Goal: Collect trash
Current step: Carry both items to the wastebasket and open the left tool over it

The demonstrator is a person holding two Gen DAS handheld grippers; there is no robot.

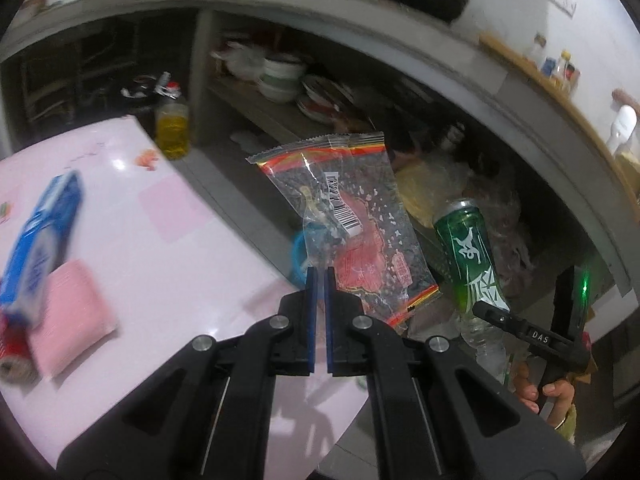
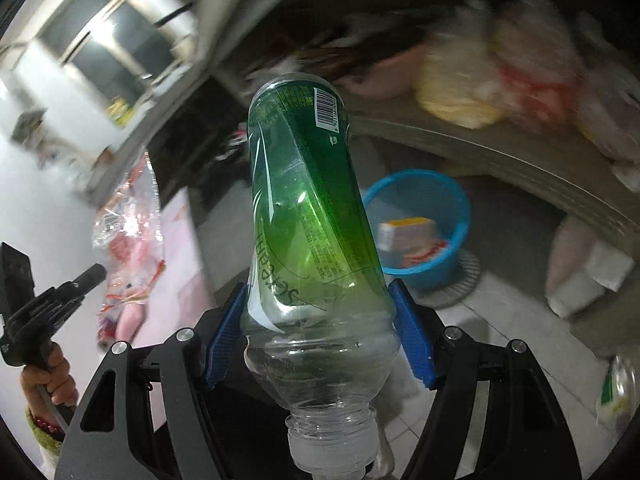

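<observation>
My left gripper (image 1: 320, 274) is shut on the lower edge of a clear plastic wrapper (image 1: 348, 216) with red print and a barcode, which hangs past the table's edge. My right gripper (image 2: 316, 286) is shut on a green-labelled plastic bottle (image 2: 304, 200), its blue pads pressing both sides and the capped neck pointing toward the camera. In the left wrist view the bottle (image 1: 472, 256) sits to the right of the wrapper. On the floor beyond the bottle stands a blue bin (image 2: 452, 208) with a yellow-and-white box and red scraps in it. The wrapper (image 2: 128, 232) shows at the left of the right wrist view.
A pink table (image 1: 160, 240) carries a blue tissue pack (image 1: 44, 232), a pink cloth (image 1: 72, 316) and a red can (image 1: 12, 344). An oil bottle (image 1: 172, 128) stands on the floor. Concrete shelves hold bowls (image 1: 280, 76) and plastic bags (image 2: 460, 92). A person's hand (image 2: 52, 376) grips the left handle.
</observation>
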